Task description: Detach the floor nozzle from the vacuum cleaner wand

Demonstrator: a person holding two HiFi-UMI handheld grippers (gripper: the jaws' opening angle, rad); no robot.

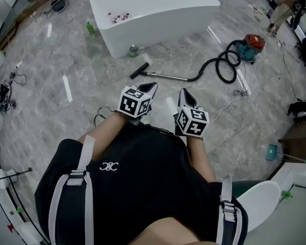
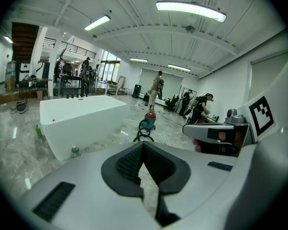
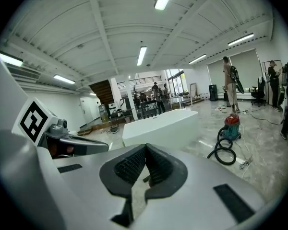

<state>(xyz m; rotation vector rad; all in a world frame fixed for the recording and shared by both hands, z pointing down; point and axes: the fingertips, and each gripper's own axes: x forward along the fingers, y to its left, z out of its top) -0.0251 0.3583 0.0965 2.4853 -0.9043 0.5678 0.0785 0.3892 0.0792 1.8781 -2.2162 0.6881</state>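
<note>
Two grippers, left point(image 1: 151, 87) and right point(image 1: 184, 92), each with jaws together and empty, hover short of the one floor nozzle point(image 1: 139, 70). It lies joined to its wand point(image 1: 169, 77) on the floor beside the single bathtub point(image 1: 158, 22). Only the head view shows the whole wand, and only the gripper views show the ceiling lamps point(image 2: 191, 11).

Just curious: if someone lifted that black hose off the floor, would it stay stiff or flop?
Probably floppy: the hose lies in loose loops. It would likely drag rather than lift free, since it joins the vacuum and the wand. The straight wand looks rigid by contrast.
</note>
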